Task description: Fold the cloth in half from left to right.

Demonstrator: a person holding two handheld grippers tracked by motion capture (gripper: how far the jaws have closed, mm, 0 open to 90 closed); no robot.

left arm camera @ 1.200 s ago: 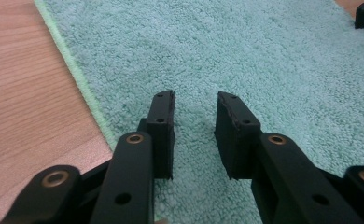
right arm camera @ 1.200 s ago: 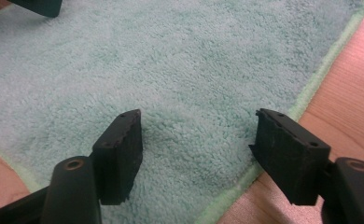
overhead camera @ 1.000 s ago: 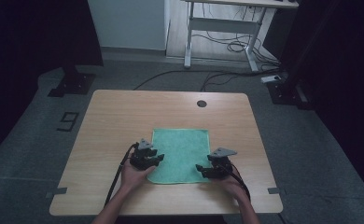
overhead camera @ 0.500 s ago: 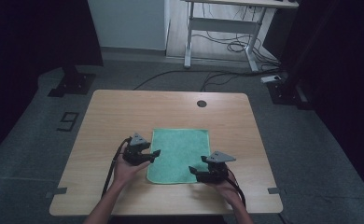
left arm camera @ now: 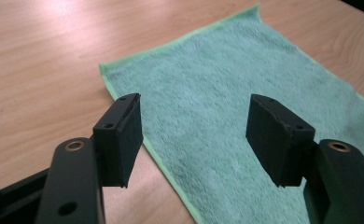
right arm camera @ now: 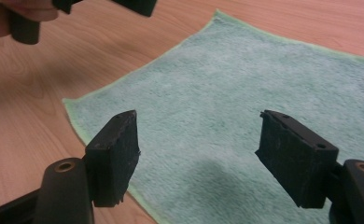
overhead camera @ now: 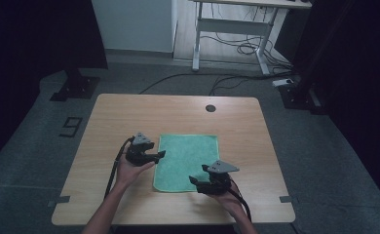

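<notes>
On the near half of the wooden table [overhead camera: 129, 112] lies the green towel [overhead camera: 188, 161], spread flat in one layer, its pale hem showing all round and its near edge a little short of the table's front. Over its left edge hovers the left gripper [overhead camera: 158, 156], held in the person's left hand [overhead camera: 127, 170] with its tips pointing across toward the cloth; its jaws have just been opening and now stand wide, with nothing pinched between them (the left gripper view looks straight down the gap at bare terry and a stretch of hem). Down at the near right corner sits the right gripper [overhead camera: 194, 181], tips aimed leftward over the cloth, grey plate on top, the right hand [overhead camera: 227, 197] behind it near the table's front edge. Its jaws are parted too, and the right gripper view shows towel between the two black pads without either pad pressing on it. Farther out, a round dark grommet hole [overhead camera: 210, 108] marks the table's far side, and black cables [overhead camera: 237, 48] trail across the floor beneath a white desk frame [overhead camera: 237, 27] beyond.
</notes>
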